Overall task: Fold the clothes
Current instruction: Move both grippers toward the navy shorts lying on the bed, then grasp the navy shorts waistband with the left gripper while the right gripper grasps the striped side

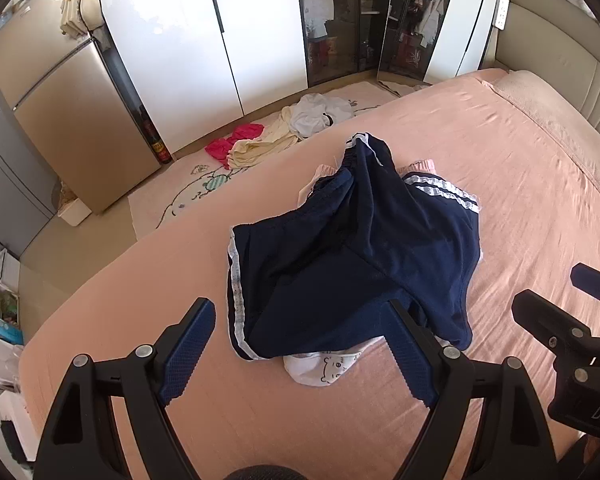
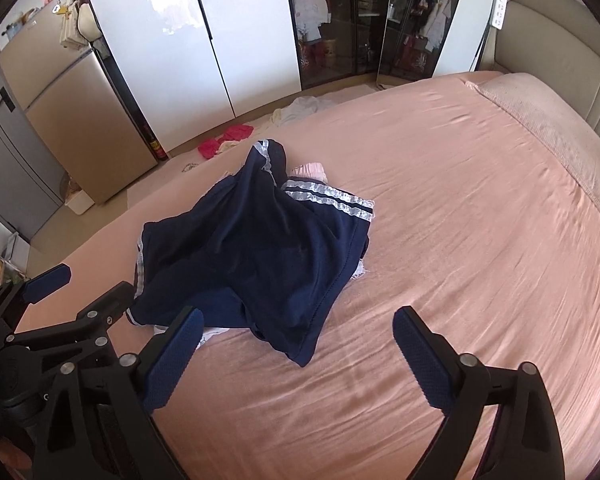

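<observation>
Two wrist fisheyes, angled down, near bed (image 1: 480, 152), both seeing navy shorts (image 2: 260, 248)

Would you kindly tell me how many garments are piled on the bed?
3 visible: navy shorts on top, a white bear-print piece under the near edge, a pink one behind. More may be hidden.

shorts (image 1: 352, 248) on bed (image 1: 500, 184) | clothes (image 1: 284, 128) behind (on floor)

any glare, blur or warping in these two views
Left wrist: glare on the white wardrobe doors, bed edge bowed by fisheye, shorts sharp. Right wrist: same glare, sheet smeared toward the right rim, dark corners.
</observation>
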### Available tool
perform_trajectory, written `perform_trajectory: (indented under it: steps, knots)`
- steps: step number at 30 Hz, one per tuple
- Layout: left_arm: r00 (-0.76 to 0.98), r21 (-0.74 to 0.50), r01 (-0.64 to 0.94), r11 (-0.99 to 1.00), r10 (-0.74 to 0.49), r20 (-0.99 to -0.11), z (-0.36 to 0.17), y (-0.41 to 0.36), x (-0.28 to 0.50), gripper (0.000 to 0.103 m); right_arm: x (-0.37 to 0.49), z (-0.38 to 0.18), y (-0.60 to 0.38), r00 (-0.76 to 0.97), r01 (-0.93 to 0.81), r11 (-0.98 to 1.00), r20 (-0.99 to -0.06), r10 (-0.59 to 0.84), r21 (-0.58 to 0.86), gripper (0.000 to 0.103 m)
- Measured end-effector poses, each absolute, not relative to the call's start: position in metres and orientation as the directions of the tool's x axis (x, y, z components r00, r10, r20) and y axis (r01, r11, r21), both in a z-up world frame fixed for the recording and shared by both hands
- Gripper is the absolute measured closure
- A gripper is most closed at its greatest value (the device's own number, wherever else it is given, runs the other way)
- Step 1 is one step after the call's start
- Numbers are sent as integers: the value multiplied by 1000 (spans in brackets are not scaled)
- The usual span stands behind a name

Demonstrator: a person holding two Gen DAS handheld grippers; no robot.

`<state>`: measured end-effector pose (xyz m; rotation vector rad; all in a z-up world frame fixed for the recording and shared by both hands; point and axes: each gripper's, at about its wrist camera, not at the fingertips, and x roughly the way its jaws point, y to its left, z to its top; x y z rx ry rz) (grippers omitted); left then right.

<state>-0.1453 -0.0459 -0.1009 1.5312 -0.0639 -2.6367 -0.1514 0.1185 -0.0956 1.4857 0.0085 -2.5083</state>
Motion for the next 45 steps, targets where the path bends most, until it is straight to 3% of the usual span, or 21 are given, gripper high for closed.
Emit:
perform_trajectory:
  steps: [29, 45]
  knots:
    - [-365, -48, 63, -997, 21, -931, -196, -57, -205, 18, -224, -187, 101, -333, 215, -965, -918, -216, 149, 12]
    - [-385, -73, 60, -996, 44, -922, -213, -59, -206, 18, -241, -224, 106, -258, 153, -970, -940, -221, 187, 11]
